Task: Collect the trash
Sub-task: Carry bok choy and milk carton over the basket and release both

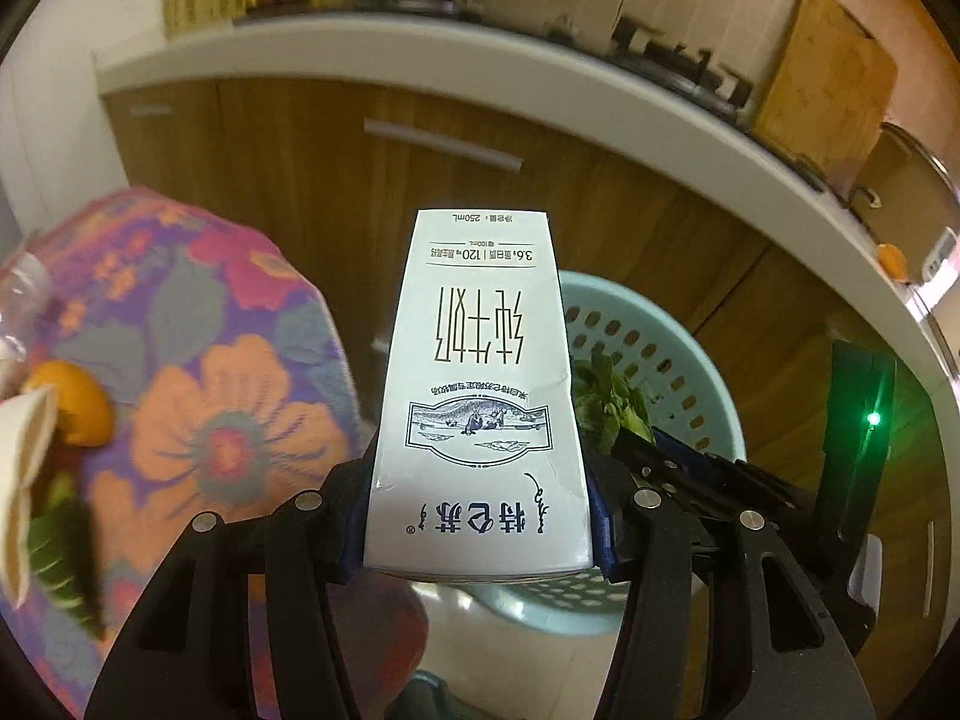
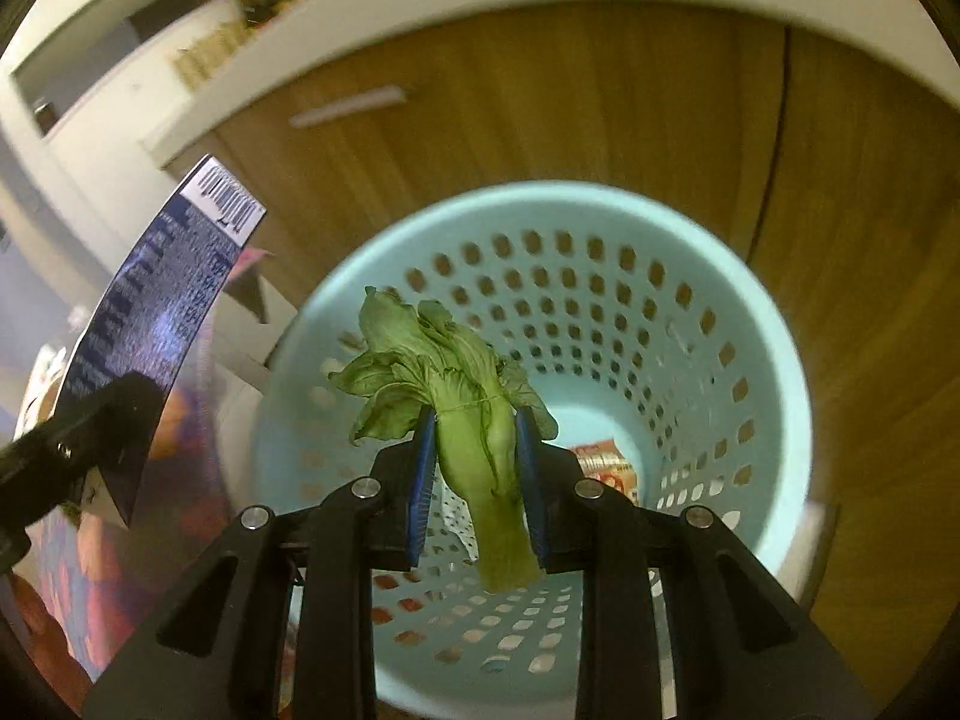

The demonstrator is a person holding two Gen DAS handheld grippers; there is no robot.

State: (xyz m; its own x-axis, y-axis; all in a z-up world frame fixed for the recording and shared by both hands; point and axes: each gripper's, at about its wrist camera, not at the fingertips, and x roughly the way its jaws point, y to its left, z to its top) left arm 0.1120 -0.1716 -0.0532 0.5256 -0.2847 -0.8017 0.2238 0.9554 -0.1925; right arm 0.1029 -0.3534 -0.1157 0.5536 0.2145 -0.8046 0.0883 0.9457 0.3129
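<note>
While the left gripper point(image 1: 480, 531) clamps a flat-sided milk carton point(image 1: 480, 396), the right gripper point(image 2: 477, 480) pinches wilted greens point(image 2: 462, 396) above a perforated basket point(image 2: 690, 312).

Dim, warm indoor light; fisheye bending and motion blur at edges, perhaps slight glare centrally.

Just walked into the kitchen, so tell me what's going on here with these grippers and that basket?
A person is collecting trash with two handheld grippers. The left gripper is clamped on a white rectangular milk carton. The right gripper is clamped on a wilted green leafy vegetable, held above the pale blue perforated plastic basket, which already holds some scraps. Neither item has been dropped yet.
</note>
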